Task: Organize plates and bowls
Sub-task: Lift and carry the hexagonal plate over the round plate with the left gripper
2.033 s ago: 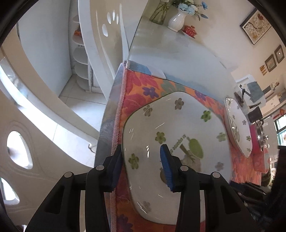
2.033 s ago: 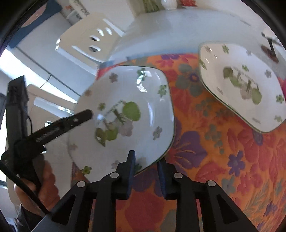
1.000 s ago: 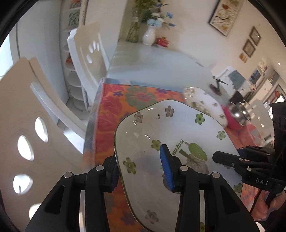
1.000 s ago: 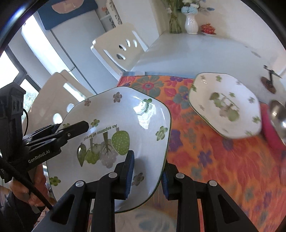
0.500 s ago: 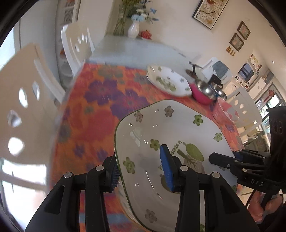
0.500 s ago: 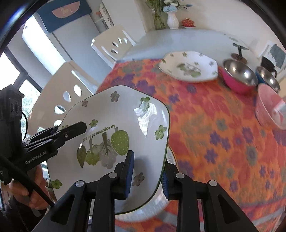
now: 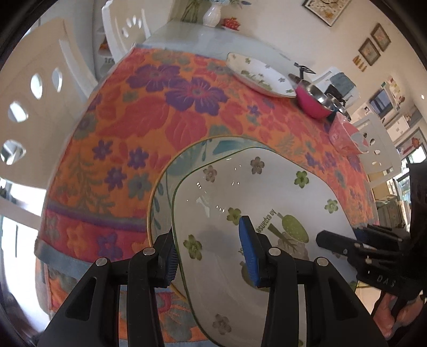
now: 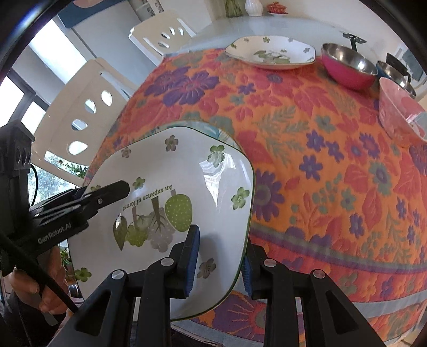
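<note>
An orange floral tablecloth (image 8: 333,170) with purple and red blooms covers the near part of the table (image 8: 240,22), whose pale bare top shows beyond the cloth. White chairs (image 8: 88,106) with oval cut-outs stand along the left side. At the far end, a white vase (image 7: 210,16) sits beside a small red pot (image 7: 230,22). Framed pictures (image 7: 372,45) hang on the wall.

held plate (image 8: 170,202): white, squarish with rounded corners, green rim line, green flowers, vegetable print with "An expanse of forest"; lower left of right wrist view, tilted, above a round plate.
round plate (image 7: 160,186): gold rim, teal pattern; mostly hidden underneath, lower centre.
second white plate (image 8: 269,53): same print, flat, top centre.
pink bowl (image 8: 347,66): steel-lined, upper right.
pale pink bowl (image 8: 400,112): right edge.
</note>
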Demonstrator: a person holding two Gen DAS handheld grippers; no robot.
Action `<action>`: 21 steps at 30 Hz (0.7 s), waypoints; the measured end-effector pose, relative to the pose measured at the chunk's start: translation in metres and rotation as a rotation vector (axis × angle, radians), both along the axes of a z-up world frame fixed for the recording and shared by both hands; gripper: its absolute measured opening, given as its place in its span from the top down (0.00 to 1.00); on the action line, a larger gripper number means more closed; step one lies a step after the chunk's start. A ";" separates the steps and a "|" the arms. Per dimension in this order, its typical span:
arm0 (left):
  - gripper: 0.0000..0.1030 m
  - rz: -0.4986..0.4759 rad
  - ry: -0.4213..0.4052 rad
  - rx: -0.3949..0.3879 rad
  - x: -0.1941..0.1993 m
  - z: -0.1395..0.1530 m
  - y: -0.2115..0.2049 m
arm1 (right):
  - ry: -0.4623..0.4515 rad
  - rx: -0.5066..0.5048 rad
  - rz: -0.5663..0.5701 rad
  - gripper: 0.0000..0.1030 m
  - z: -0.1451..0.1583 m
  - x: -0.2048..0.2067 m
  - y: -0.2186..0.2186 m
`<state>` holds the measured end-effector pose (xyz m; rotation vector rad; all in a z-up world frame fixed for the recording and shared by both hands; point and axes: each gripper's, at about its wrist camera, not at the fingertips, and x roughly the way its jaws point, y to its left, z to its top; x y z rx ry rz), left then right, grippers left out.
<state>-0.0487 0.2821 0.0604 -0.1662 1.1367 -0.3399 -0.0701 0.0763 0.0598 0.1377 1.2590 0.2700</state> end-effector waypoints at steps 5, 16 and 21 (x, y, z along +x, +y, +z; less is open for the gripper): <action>0.64 -0.005 0.009 0.021 0.005 -0.008 0.001 | 0.000 -0.010 0.009 0.74 -0.006 0.002 0.004; 0.64 -0.008 0.014 0.045 0.018 -0.012 0.000 | 0.015 -0.046 -0.020 0.74 -0.007 0.015 0.006; 0.64 -0.001 0.032 0.012 0.025 -0.013 0.003 | 0.051 -0.047 -0.050 0.74 -0.009 0.023 0.005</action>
